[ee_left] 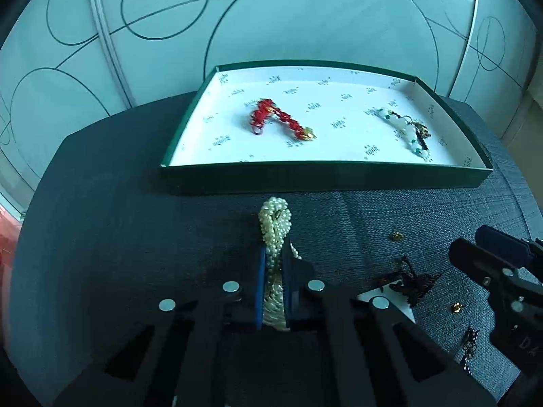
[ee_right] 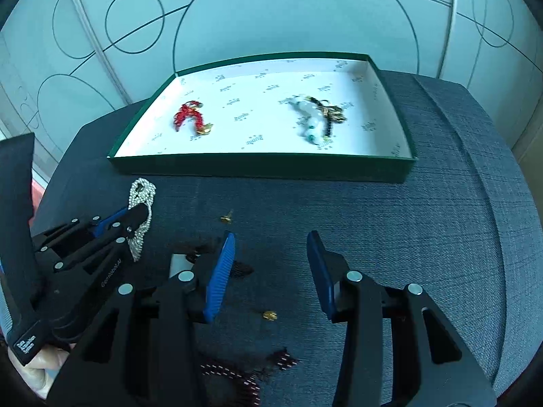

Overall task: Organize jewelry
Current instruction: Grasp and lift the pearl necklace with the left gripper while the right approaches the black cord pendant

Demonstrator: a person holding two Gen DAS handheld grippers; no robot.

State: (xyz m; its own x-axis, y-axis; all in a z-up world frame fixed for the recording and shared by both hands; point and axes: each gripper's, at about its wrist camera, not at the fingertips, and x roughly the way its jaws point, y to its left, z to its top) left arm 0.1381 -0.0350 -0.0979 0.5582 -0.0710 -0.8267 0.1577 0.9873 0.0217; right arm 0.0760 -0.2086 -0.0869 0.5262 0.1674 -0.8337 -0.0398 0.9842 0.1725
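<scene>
One pearl necklace (ee_left: pixel 275 224) is pinched between the pressed-together fingers of the left gripper (ee_left: pixel 274 271), and its bunched end is seen hanging out past the tips, near the front wall of the green tray (ee_left: pixel 325 178). The fingers of the right gripper (ee_right: pixel 269 271) are spread wide apart, and nothing is held between them. Two pieces are seen inside the tray: one red beaded piece (ee_left: pixel 276 120) toward its left side and one white and green bead string (ee_left: pixel 405 129) toward its right side, tangled with some dark and gold bits. Two small gold studs (ee_right: pixel 226 217) (ee_right: pixel 269 315) are seen on the dark blue woven table (ee_right: pixel 390 237), well apart from each other. One dark red beaded piece (ee_right: pixel 244 373) is laid at the table's front edge. A pale wall with thin dark circles (ee_left: pixel 163 6) drawn on it is seen behind the table.
</scene>
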